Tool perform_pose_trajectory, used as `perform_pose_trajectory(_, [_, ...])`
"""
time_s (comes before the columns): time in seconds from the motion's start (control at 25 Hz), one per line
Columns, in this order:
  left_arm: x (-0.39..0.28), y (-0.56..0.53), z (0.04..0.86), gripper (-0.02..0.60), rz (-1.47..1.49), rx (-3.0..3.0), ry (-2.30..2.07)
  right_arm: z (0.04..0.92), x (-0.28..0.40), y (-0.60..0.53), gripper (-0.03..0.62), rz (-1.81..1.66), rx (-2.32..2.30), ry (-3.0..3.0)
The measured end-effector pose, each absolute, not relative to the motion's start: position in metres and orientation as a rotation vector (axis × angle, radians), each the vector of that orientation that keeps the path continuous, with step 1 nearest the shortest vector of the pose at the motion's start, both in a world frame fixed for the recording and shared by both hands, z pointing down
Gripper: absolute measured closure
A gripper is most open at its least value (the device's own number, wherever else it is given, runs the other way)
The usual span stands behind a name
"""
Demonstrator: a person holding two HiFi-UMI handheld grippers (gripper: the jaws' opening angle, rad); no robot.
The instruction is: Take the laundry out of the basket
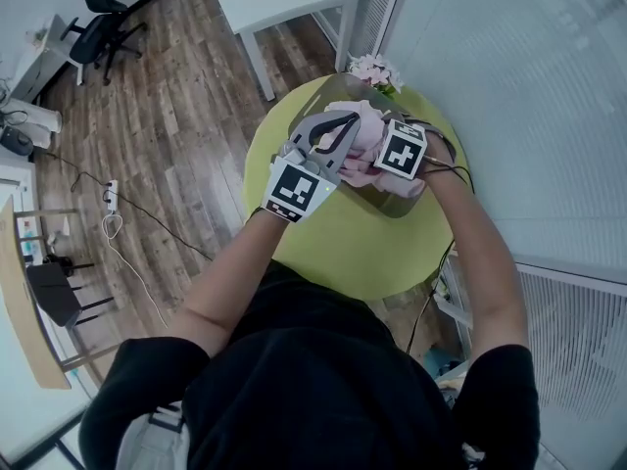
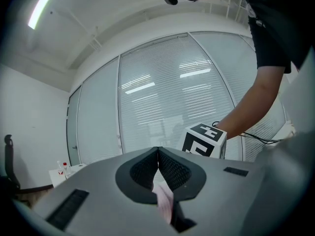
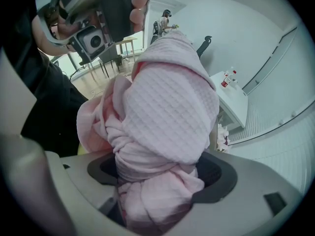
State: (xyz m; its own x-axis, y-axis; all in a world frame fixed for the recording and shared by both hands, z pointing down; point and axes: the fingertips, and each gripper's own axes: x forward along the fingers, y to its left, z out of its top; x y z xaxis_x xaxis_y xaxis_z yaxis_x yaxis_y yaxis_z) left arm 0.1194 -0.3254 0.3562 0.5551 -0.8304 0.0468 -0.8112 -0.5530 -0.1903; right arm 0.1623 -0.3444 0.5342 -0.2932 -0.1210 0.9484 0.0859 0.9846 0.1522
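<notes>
My right tongs (image 3: 158,167) are clamped on a thick, twisted bunch of the pink laundry (image 3: 170,97), and my left tongs (image 2: 158,150) are pressed together on a thin fold of the same cloth. The laundry sits bunched between the two tongs at the basket (image 1: 400,204), on the far part of the round green surface (image 1: 323,248). Both forearms reach in from the near side and converge there, with the left tongs tilted up toward the window wall.
</notes>
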Motion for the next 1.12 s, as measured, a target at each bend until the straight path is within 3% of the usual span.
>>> perform_pose_trajectory(0.64, [0.106,-0.286,0.336,0.571,-0.137,-2.600,1.451,0.488,0.160,-0.331,0.161,-0.288,0.113,-1.844])
perform_pose_trajectory(0.88, [0.049,-0.209,0.306,0.571,-0.046,-2.609,1.394,0.445,0.115,-0.262,0.161,-0.300,0.200,-1.795])
perform_pose_trajectory(1.12, [0.053,-0.207,0.308,0.571,-0.023,-2.615,1.366,0.438,0.121,-0.263,0.161,-0.299,0.238,-1.782])
